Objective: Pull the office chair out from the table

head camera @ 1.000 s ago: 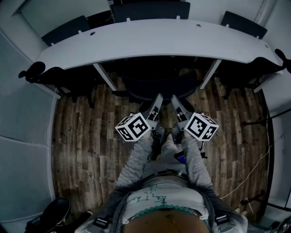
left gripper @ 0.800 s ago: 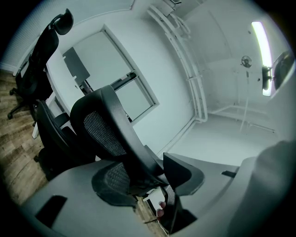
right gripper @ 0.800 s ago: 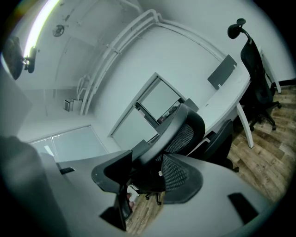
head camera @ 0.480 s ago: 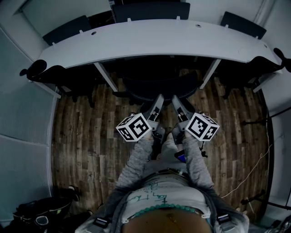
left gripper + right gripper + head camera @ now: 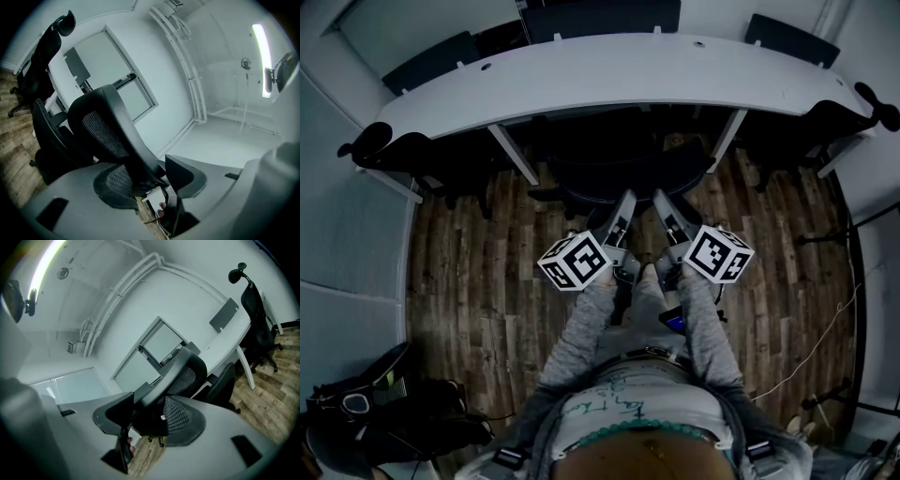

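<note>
A black mesh-backed office chair stands partly under the white curved table. Both grippers are side by side at the top edge of its backrest. My left gripper is shut on the backrest rim. In the left gripper view the black rim runs down between the jaws of the left gripper. My right gripper is shut on the same rim a little to the right. The right gripper view shows the backrest rising from between the jaws of the right gripper.
More black chairs stand at the table's left end, its right end and behind it. Dark bags lie on the wooden floor at bottom left. A thin cable runs across the floor on the right.
The table has slid a little further away up the head view, while the chair back has stayed with both grippers. More of the bags at bottom left has come into view.
</note>
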